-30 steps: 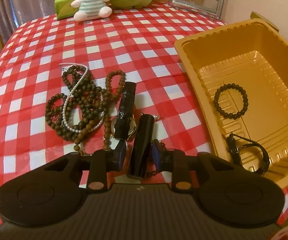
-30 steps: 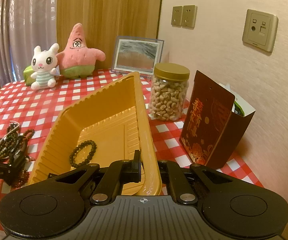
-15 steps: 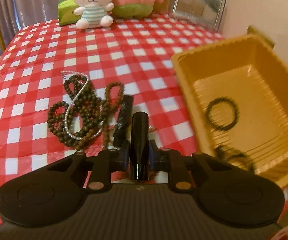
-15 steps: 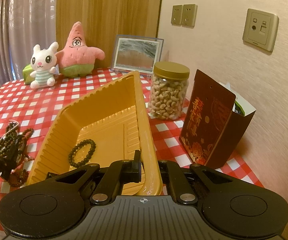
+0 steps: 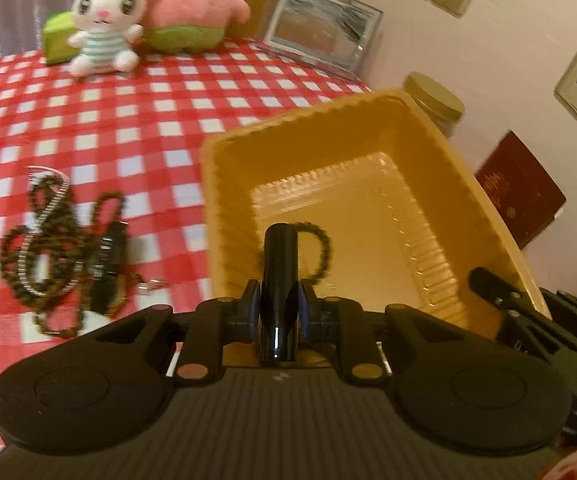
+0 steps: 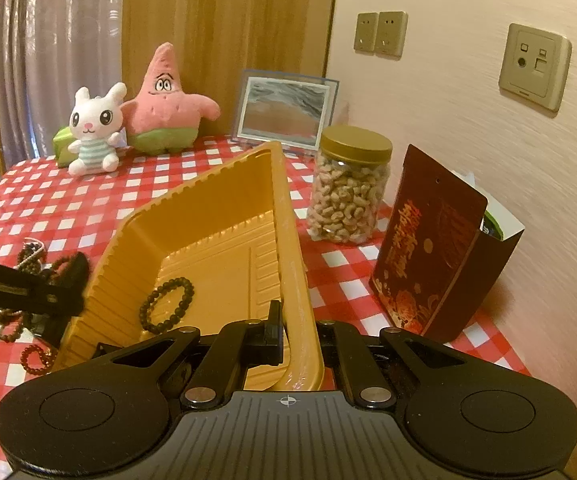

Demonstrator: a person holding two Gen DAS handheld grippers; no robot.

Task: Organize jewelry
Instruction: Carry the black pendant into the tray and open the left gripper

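My left gripper (image 5: 278,308) is shut on a glossy black watch strap (image 5: 279,264) that sticks up between the pads. It hangs over the near left part of the yellow plastic tray (image 5: 328,128). A black bead bracelet (image 5: 322,248) lies on the tray floor just behind the strap. My right gripper (image 6: 300,340) is shut on the near rim of the tray (image 6: 288,220), one finger inside the wall and one outside. The bracelet (image 6: 167,304) shows plainly there. A tangle of brown bead necklaces and a silver chain (image 5: 48,248) lies on the checked cloth left of the tray.
Another black strap (image 5: 104,264) lies among the beads. At the back stand a plush rabbit (image 6: 94,132), a pink star plush (image 6: 164,100) and a picture frame (image 6: 284,110). A nut jar (image 6: 348,192) and a dark red bag (image 6: 428,260) stand right of the tray.
My left gripper closed on the black strap, lifted it off the cloth and carried it right, over the tray. The right gripper and the tray have not moved.
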